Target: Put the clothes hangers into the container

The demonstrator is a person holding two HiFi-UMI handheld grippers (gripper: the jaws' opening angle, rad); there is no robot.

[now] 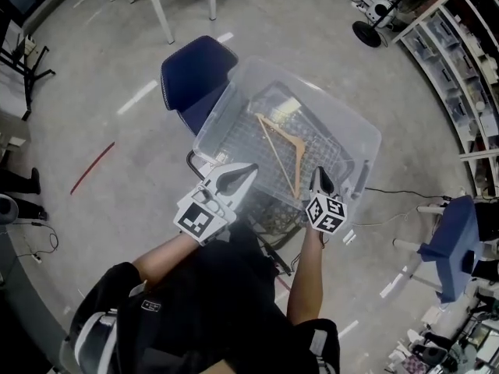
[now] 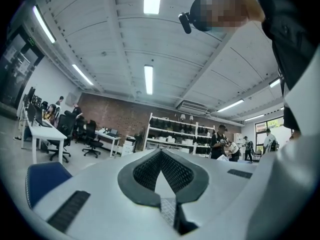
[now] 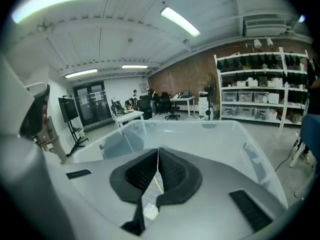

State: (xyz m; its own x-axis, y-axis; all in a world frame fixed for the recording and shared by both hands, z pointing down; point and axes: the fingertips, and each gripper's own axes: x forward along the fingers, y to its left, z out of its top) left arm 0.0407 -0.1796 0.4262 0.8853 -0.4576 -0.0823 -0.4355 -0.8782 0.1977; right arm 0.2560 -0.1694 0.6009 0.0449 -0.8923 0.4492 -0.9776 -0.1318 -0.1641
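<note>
Over grey floor, clear container holds wooden hanger, apparently lying flat.

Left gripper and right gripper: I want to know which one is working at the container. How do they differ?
The left gripper is at the container's near left corner, the right gripper at its near right rim, close to the wooden hanger lying inside. The left gripper view shows only room and ceiling; the right gripper view looks into the container. Both are shut, holding nothing.
</note>
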